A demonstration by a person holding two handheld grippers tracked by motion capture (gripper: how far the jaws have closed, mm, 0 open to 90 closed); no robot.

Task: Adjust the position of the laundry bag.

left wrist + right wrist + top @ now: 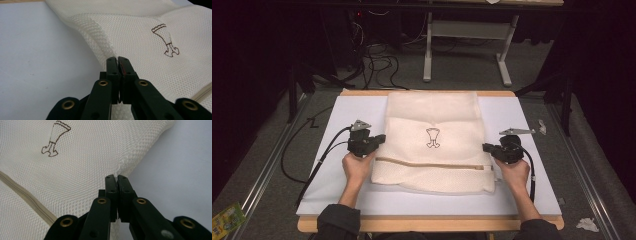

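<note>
Both forearms are coming in from the near edge of the table (347, 107). Left gripper (381, 138) is sitting at the left edge of the mesh bag (434, 120), jaws fully closed and pinching the mesh edge; in the left gripper view the netting (140, 37) is running right into the closed tips. Right gripper (486, 147) is doing the same on the right edge, jaws clamped together on the fabric (82, 170). Bag is lying flat mid-table, zipper (432, 165) running across its near part, small brown printed logo (433, 138) sitting between the two grippers.
</note>
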